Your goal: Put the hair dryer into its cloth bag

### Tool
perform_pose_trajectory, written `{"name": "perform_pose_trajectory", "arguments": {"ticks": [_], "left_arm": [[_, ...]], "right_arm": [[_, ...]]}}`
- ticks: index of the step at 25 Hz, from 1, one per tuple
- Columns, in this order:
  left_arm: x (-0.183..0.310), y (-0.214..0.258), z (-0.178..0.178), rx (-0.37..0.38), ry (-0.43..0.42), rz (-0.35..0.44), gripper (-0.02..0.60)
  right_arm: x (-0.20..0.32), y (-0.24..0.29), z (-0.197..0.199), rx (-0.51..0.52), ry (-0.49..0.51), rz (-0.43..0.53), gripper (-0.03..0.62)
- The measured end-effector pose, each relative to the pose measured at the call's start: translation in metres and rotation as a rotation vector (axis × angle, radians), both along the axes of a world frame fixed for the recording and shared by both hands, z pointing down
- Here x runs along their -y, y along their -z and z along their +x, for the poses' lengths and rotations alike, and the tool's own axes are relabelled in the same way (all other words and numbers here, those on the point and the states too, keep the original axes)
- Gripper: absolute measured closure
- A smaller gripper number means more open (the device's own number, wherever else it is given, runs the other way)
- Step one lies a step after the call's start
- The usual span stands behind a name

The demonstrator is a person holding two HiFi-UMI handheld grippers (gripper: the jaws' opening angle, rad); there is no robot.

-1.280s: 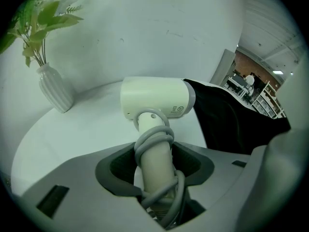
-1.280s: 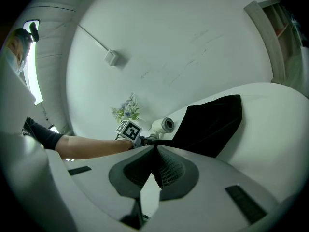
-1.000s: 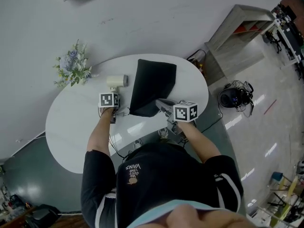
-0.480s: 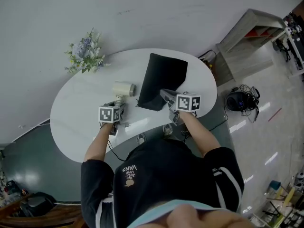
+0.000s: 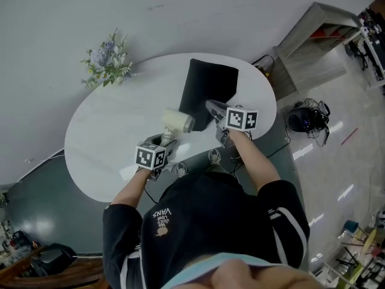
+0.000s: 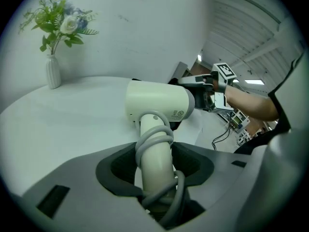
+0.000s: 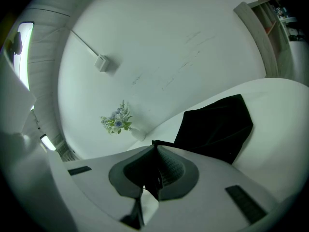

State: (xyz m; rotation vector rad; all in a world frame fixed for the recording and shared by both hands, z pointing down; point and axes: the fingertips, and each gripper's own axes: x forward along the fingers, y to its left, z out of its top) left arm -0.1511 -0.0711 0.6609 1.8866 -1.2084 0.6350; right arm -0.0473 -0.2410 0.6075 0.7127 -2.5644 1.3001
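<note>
left tool (image 6: 155, 175) is clamped on the handle of the cream hair dryer (image 6: 157, 103), grey cord (image 6: 153, 141) wound round the handle. dryer head sits just ahead of its jaws, over the white bench (image 5: 108, 131). right tool (image 7: 154, 175) is pinched tight on the near edge of the black cloth bag (image 7: 217, 127), rest of the bag flat ahead of it. dryer nozzle is just beside the right tool.

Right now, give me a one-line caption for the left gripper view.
Left gripper grips the cream hair dryer by its cord-wrapped handle above the white table, flower vase behind.
</note>
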Motion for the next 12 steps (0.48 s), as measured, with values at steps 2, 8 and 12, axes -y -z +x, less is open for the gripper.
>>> {"name": "perform_pose_trajectory", "arguments": {"ticks": [2,8,12], "left_arm": [[-0.006,-0.001,0.019,-0.021,-0.055,-0.007,0.347],[-0.019,-0.014,0.065,-0.058,-0.206,-0.061,0.347],[-0.018,-0.026,0.085,-0.066,-0.259,-0.097,0.347]], "right_arm": [[-0.001,-0.001,0.004,-0.003,-0.013,0.004,0.546],[-0.009,-0.001,0.014,0.000,-0.048,0.012,0.546],[-0.018,0.003,0.022,-0.007,-0.051,0.034,0.546]]}}
